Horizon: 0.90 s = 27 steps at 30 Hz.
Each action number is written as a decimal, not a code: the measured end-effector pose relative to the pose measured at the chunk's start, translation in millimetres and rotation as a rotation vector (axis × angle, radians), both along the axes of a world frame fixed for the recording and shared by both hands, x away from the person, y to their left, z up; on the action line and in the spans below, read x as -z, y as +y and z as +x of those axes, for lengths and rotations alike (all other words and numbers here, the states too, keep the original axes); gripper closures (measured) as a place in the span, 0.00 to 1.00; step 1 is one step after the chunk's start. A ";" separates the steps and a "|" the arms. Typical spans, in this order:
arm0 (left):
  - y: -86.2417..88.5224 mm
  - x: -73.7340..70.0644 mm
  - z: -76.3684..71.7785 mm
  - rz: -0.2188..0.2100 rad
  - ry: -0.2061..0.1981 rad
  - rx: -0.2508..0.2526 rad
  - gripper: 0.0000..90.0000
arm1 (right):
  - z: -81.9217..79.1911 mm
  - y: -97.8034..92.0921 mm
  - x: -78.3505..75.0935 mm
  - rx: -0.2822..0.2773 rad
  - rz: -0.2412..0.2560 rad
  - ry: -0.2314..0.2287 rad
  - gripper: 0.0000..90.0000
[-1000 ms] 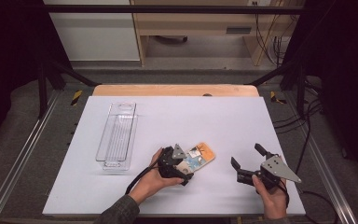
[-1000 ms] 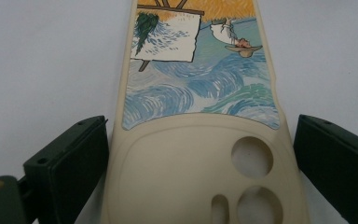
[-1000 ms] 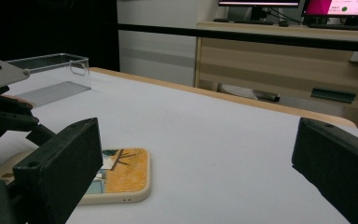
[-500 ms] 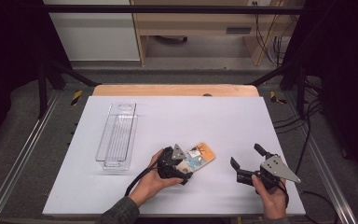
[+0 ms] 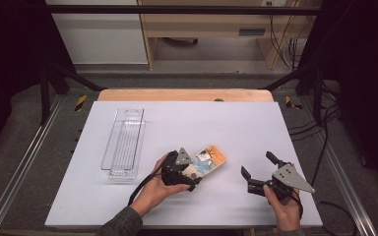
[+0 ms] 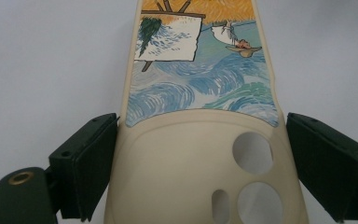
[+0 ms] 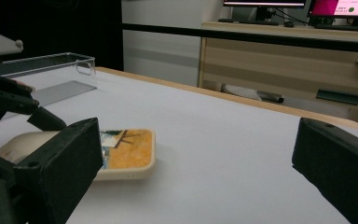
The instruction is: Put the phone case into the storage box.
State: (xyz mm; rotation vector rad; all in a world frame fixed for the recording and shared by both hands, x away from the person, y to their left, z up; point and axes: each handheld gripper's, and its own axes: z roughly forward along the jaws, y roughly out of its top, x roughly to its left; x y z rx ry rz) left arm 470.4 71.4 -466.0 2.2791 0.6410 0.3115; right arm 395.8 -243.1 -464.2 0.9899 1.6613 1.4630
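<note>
The left gripper (image 5: 193, 176) sits low over the near middle of the white worktop (image 5: 236, 128), its jaws spread to either side of the camera end of a cream phone case (image 5: 204, 163) printed with a painted scene of blue swirls and an orange field. In the left gripper view the case (image 6: 200, 140) lies flat between the two black pads, back side up, with its round and oval lens cut-outs nearest the camera; the left pad stands right against the case's edge while a thin strip of worktop shows between the right pad and the other edge, so the jaws bracket the case without clamping it. The person's left hand (image 5: 155, 189) wraps the gripper's body from behind. The case points away and to the right from that gripper, its orange end farthest from the hand. Well to the right, near the front edge of the worktop, the right gripper (image 5: 258, 169) rests in the person's right hand (image 5: 283, 209) with its jaws wide apart and nothing between them; in the right gripper view the case (image 7: 121, 151) lies flat on the worktop beyond its left jaw. Farther out, on the left part of the worktop, a long clear plastic tray (image 5: 124, 143) stands apart from the case, running lengthwise from front to back.
</note>
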 end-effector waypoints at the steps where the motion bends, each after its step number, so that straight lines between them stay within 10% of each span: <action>1: 0.3 -3.2 -0.4 -0.005 -0.004 -0.002 0.13 | -0.3 0.5 -0.1 -0.001 -0.002 -0.001 0.02; 27: 35.4 -69.5 14.0 -0.063 -0.080 -0.036 0.13 | -3.9 17.2 -4.4 -0.016 -0.074 -0.018 0.02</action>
